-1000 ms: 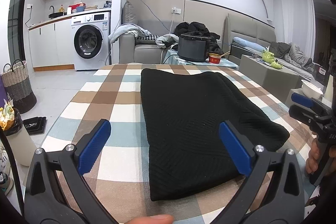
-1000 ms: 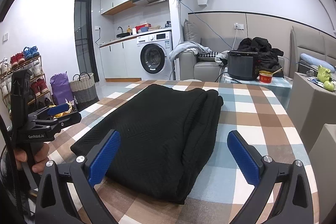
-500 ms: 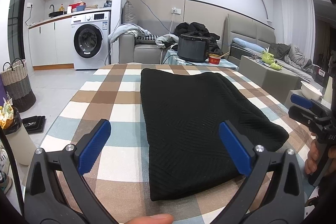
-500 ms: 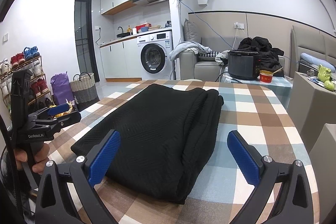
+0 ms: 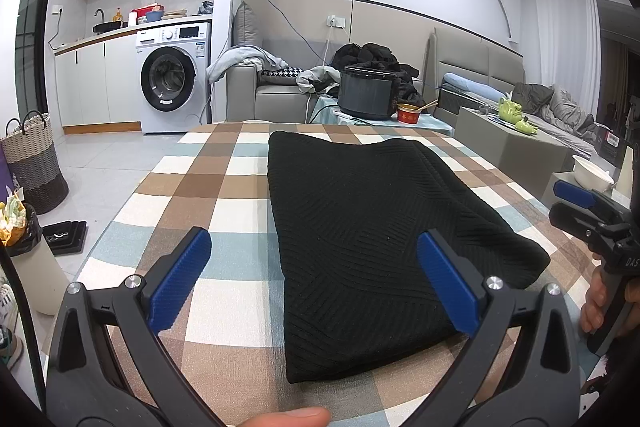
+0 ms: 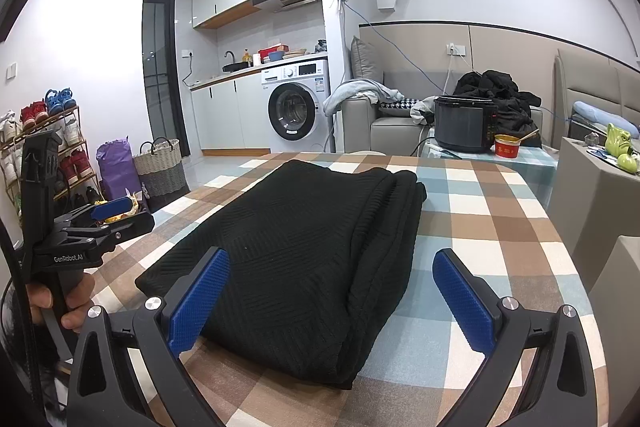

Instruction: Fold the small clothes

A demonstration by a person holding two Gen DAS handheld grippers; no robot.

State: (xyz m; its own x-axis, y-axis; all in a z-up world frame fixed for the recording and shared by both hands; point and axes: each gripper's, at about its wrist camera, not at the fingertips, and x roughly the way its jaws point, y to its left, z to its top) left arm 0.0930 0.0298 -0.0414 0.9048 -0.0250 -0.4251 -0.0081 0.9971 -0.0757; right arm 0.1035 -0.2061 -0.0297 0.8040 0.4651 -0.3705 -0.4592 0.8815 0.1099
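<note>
- Between and just ahead of both sets of jaws lay the black knit garment point(image 5: 360, 227), flat on the checked tablecloth point(image 5: 224, 187) and already folded into a long rectangle. In the right wrist view you could see stacked layers along its edge nearest the right-hand jaw, so I'd say at least one lengthwise fold was done.
- The left gripper point(image 5: 316, 283) was spread wide and holding nothing. Its left jaw sat over bare cloth; its right jaw was over the garment's near corner region.
- The right gripper point(image 6: 332, 291) was likewise released and empty, its left jaw over the garment, its right jaw over bare tablecloth.
- What was left, my guess: it was still pretty long, so probably a crosswise fold, near end over to far end, maybe twice. I couldn't tell whether that was the plan or whether it was finished.
- Edges: the near short edge sat just past the jaw tips in both views, easy to reach. The layered side edge looked thick, so a grab there might miss a layer.
- Room: plenty of bare cloth outside the outer jaw of each gripper and beyond the garment's far end. The rice cooker point(image 5: 366, 93) and red cup point(image 5: 408, 113) stood on another table, well apart.
</note>
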